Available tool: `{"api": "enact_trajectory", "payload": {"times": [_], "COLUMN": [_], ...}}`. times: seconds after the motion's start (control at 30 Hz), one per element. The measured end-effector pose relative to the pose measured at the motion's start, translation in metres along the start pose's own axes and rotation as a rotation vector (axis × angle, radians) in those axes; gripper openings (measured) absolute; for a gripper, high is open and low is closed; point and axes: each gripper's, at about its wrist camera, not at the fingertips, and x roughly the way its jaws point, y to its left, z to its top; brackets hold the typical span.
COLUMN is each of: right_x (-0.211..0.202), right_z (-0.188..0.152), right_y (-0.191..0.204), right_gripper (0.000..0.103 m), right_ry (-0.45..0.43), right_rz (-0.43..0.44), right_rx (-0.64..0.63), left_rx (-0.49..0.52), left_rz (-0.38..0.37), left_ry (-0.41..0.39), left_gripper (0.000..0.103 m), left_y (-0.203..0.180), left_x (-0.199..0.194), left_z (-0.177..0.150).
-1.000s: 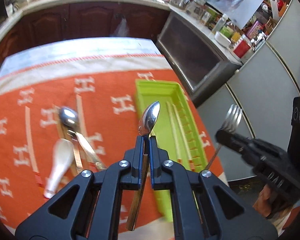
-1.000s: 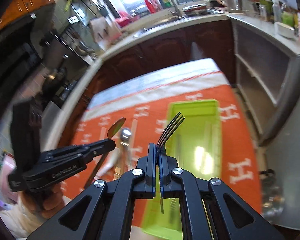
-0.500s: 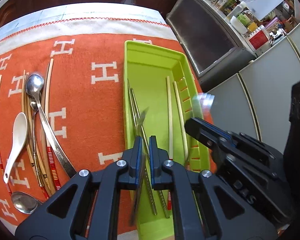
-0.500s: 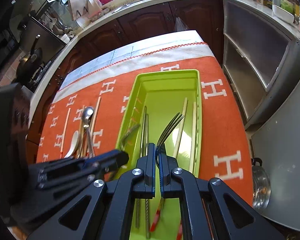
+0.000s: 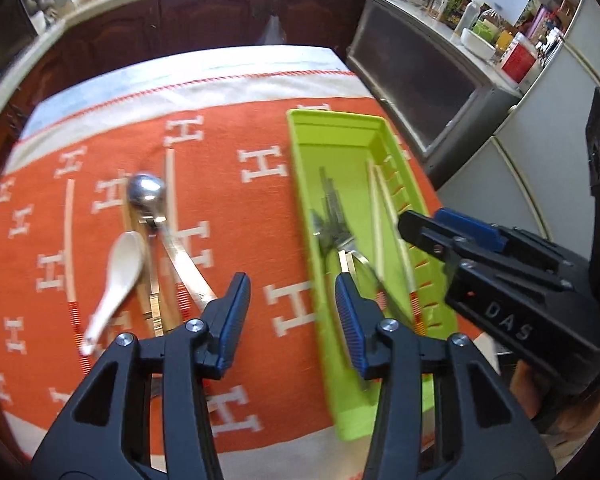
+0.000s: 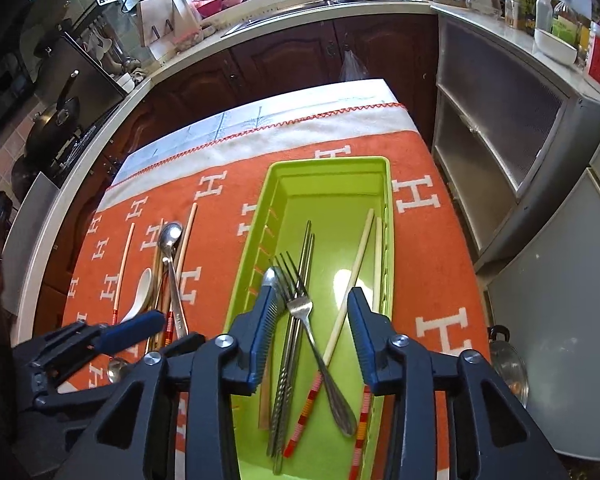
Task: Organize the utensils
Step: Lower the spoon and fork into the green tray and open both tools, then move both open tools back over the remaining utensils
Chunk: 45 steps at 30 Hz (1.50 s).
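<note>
Both tools' jaws were opening and gripped nothing. The right tool (image 6: 310,332) hung over the green tray (image 6: 386,184), where a fork (image 6: 300,308), a metal spoon (image 6: 269,276), metal chopsticks and 2 pale chopsticks lay. The left tool (image 5: 290,312) hovered over the tray's left edge, beside a white spoon (image 5: 122,270) on the desk's orange cloth (image 5: 228,184).

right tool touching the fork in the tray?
Apart. Right wrist view: the fork lies in the green tray, green floor visible between it and both opening fingers of the right tool.
</note>
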Motion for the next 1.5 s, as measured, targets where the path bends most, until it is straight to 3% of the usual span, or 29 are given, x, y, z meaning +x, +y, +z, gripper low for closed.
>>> {"api": "enact_trajectory", "payload": {"times": [0.2, 0.57, 1.2, 1.5], "right_x": [-0.015, -0.023, -0.021, -0.017], "right_z": [-0.019, -0.049, -0.043, -0.033], "right_y": [0.015, 0.053, 0.139, 0.170], "right_gripper": [0.045, 0.046, 0.046, 0.046], "right_ry": [-0.009, -0.007, 0.010, -0.008], "right_rz": [0.012, 0.009, 0.002, 0.022], "right_rx": [-0.013, -0.074, -0.193, -0.236], "left_rx": [-0.024, -0.152, -0.329, -0.373], "left_rz": [0.068, 0.144, 0.152, 0.160], "left_ry": [-0.003, -0.023, 0.003, 0.034], "left_gripper": [0.041, 0.041, 0.041, 0.041], "left_y": [0.028, 0.100, 0.191, 0.215], "left_x": [-0.020, -0.051, -0.051, -0.042], "left_z": [-0.020, -0.059, -0.095, -0.106]}}
